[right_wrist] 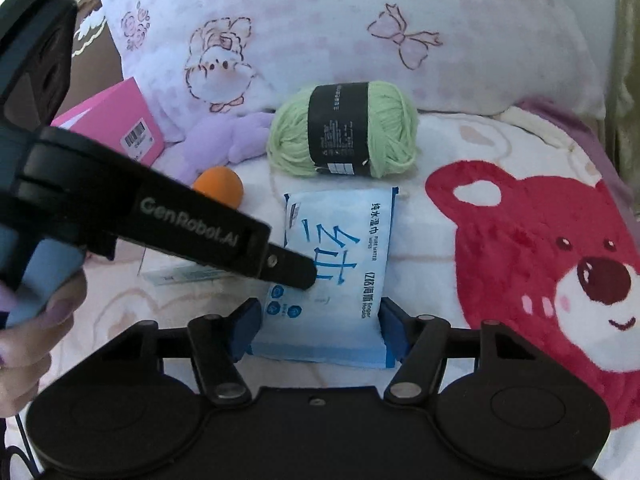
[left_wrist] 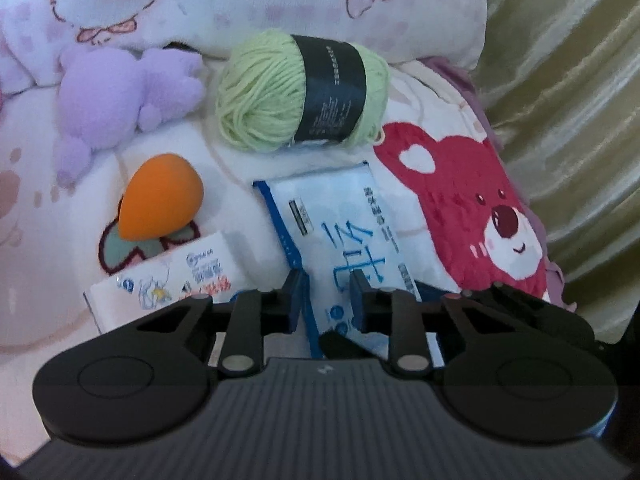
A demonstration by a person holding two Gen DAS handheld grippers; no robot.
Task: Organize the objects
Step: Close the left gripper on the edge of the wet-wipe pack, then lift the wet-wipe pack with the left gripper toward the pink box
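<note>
- Spread over the bed: a pale blanket with a red bear print, and a pink-patterned pillow along the far edge at 12 o'clock.
- At 3 o'clock in the left wrist view, olive fabric bounding the blanket's edge.
- Free blanket only over the bear print, at 3 o'clock of the wipes pack; otherwise hemmed in by the green yarn ball at 12, and at 9 to 11 by the purple plush, pink box, tissue pack and orange sponge.
- Wipes pack flat on the blanket at centre, its long axis running 6 to 12.
- Left claw angled steeply down, reaching in from 9 o'clock in a hand, jaws drawn nearly together on the pack's left edge.
- Right claw tilted down from 6 o'clock, about half open, pads against both long sides of the pack's near end.
</note>
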